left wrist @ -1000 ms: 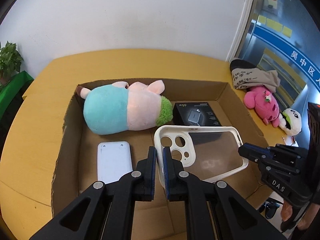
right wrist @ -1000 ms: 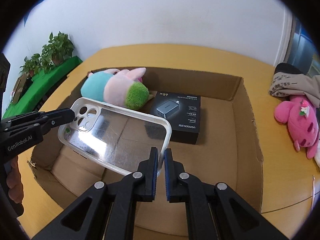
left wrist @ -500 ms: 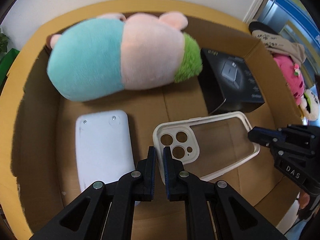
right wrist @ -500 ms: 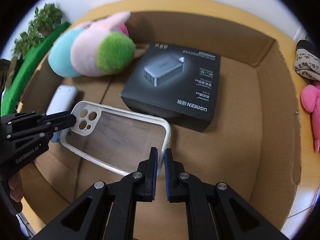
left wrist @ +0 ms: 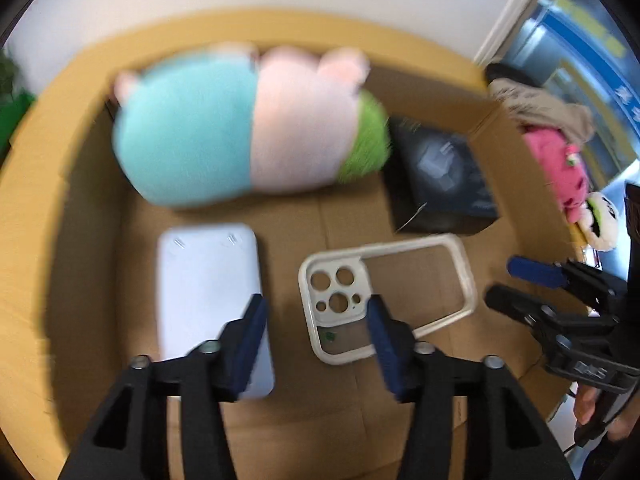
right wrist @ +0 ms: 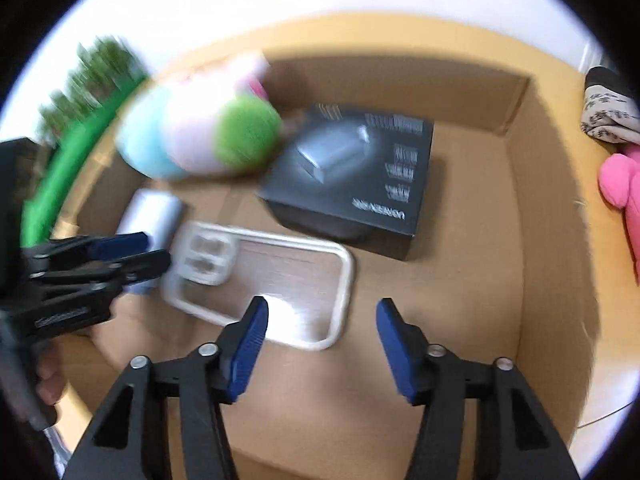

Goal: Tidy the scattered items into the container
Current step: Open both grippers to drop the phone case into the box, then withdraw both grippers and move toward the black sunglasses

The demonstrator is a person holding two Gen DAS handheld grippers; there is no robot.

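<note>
A clear phone case (left wrist: 384, 296) with a white rim lies flat on the floor of the cardboard box (left wrist: 484, 120); it also shows in the right wrist view (right wrist: 260, 276). My left gripper (left wrist: 316, 312) is open and empty just above the case's camera end. My right gripper (right wrist: 322, 320) is open and empty above the case's other end. In the box also lie a teal, pink and green plush (left wrist: 244, 128), a black charger box (left wrist: 440, 176) and a white power bank (left wrist: 212, 292).
The box sits on a yellow table (left wrist: 52, 92). Outside its right wall lie a pink plush (left wrist: 556, 164), a panda plush (left wrist: 600, 220) and a grey cloth item (left wrist: 536, 104). Green plants (right wrist: 92, 76) stand at the far left.
Both grippers have opened and let go of the phone case, which now lies on the box floor. Both have pulled back a little.
</note>
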